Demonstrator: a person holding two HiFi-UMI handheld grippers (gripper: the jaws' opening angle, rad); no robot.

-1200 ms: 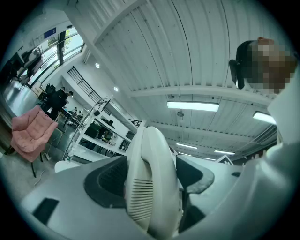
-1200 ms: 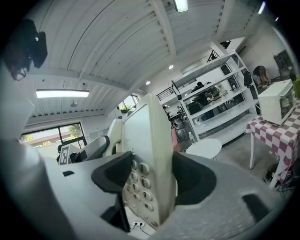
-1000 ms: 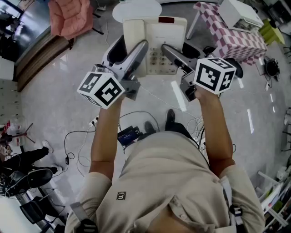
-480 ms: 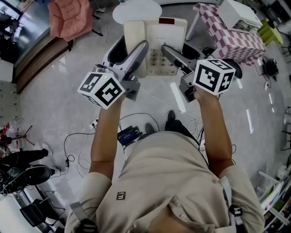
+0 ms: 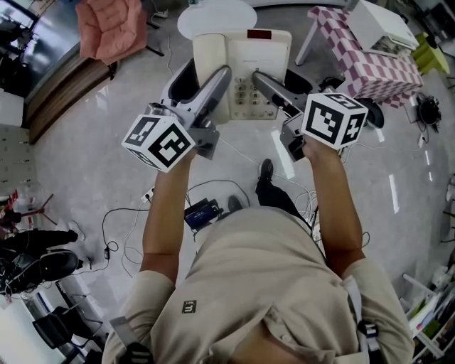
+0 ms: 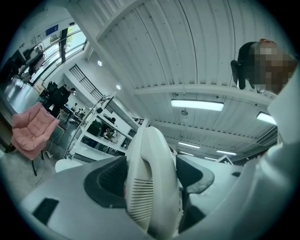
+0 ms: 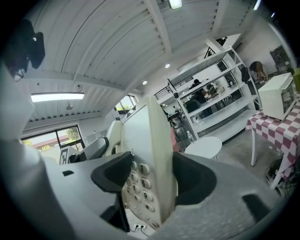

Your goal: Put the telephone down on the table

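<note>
A cream desk telephone point(image 5: 245, 53) with a keypad and its handset on the left side hangs in the air over the floor, held from both sides. My left gripper point(image 5: 202, 79) is shut on the handset side; in the left gripper view the ribbed handset point(image 6: 152, 187) fills the gap between the jaws of that gripper point(image 6: 152, 176). My right gripper point(image 5: 284, 82) is shut on the phone's right edge. In the right gripper view the keypad edge of the telephone point(image 7: 145, 159) sits clamped between the dark pads of the right gripper point(image 7: 150, 176).
A round white table point(image 5: 217, 15) stands just beyond the phone. A table with a checked cloth point(image 5: 362, 57) and a white box point(image 5: 377, 21) is at the upper right. A pink chair point(image 5: 106, 28) is upper left. Cables point(image 5: 206, 210) lie on the floor.
The phone and both grippers keep the same pose. The person's feet have shifted on the floor below, and the view has drifted slightly.
</note>
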